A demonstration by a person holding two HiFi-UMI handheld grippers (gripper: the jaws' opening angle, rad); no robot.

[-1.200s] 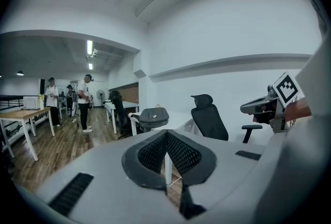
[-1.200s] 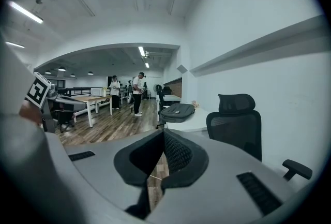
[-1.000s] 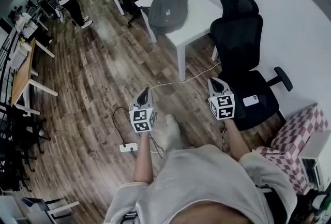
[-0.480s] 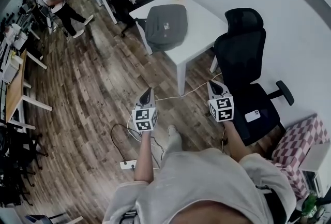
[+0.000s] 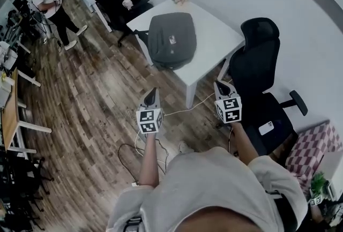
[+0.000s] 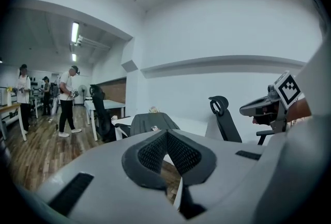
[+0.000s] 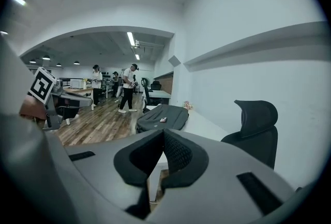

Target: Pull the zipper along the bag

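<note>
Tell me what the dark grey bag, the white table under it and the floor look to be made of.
The dark grey bag is probably matte woven fabric: it sags softly, with rounded edges. The white table is likely painted or laminated board: its top is flat, even and smooth. The floor is wood or wood-look planks: streaky brown grain in strips, with a faint sheen.

A dark grey, rounded-rectangular fabric bag (image 5: 170, 43) (image 6: 153, 123) (image 7: 164, 116) is lying flat on a white rectangular table (image 5: 217, 38), at 12 o'clock in the head view. Its long axis is running roughly from 12 to 6 o'clock. A small light patch (image 5: 172, 39) is showing near the centre of its upper face. Its 7 o'clock edge is sitting at the table's edge. The zipper is appearing too small to make out.
</note>
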